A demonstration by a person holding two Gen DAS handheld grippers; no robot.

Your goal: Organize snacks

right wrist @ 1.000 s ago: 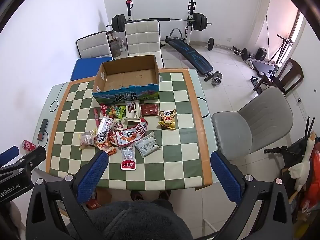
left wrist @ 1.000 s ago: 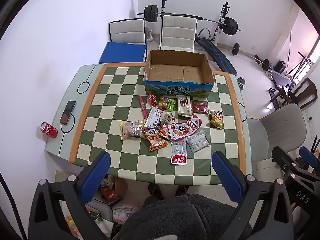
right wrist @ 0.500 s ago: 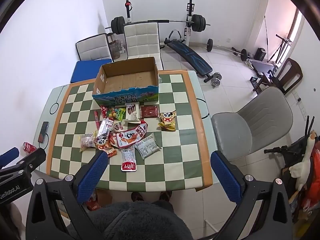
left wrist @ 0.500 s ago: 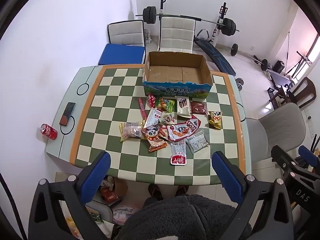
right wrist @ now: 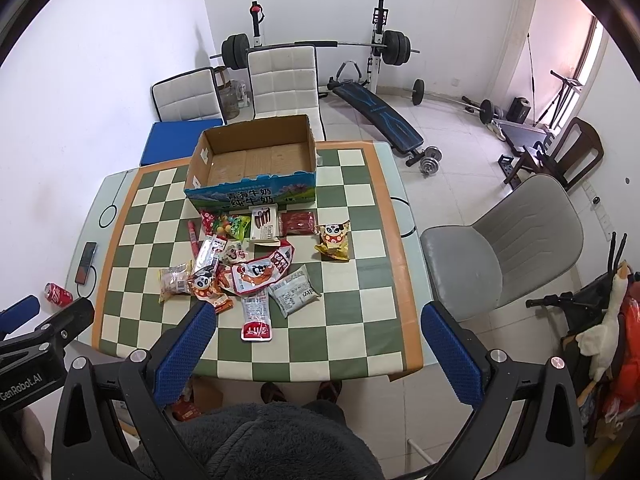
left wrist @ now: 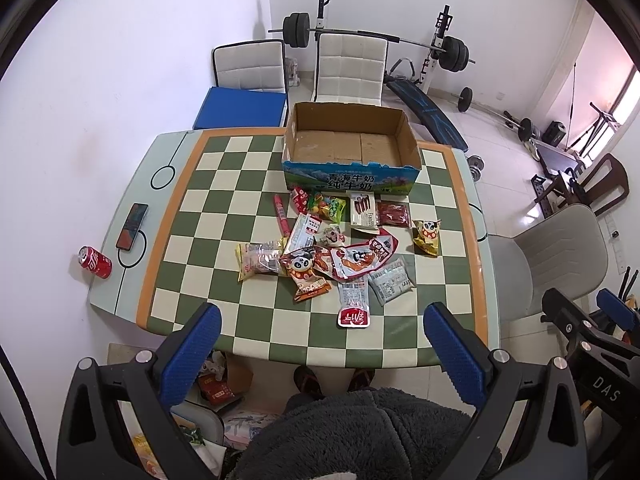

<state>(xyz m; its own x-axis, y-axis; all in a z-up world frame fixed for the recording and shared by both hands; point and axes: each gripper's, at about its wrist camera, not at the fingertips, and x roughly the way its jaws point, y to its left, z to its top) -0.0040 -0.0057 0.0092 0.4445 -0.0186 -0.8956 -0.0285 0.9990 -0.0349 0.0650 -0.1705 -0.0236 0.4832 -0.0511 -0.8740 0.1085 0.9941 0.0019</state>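
Note:
Several snack packets (left wrist: 340, 248) lie in a loose heap on the green and cream checkered table (left wrist: 208, 216), just in front of an open, empty cardboard box (left wrist: 348, 148). The heap (right wrist: 256, 264) and the box (right wrist: 256, 164) also show in the right wrist view. A yellow panda packet (right wrist: 334, 240) lies apart at the heap's right. A red-ended packet (left wrist: 353, 306) lies nearest me. My left gripper (left wrist: 320, 336) is open and empty, high above the table's near edge. My right gripper (right wrist: 318, 334) is open and empty at the same height.
A phone (left wrist: 132, 226) and a red cola can (left wrist: 95, 262) sit at the table's left edge. A grey chair (right wrist: 504, 248) stands to the right, two white chairs (left wrist: 352, 68) behind the table, gym equipment (right wrist: 372, 100) beyond. My dark fleece sleeve fills the bottom of both views.
Both views have shifted slightly; the table and box sit a little closer and lower in frame. Both grippers stay open. No snack has moved.

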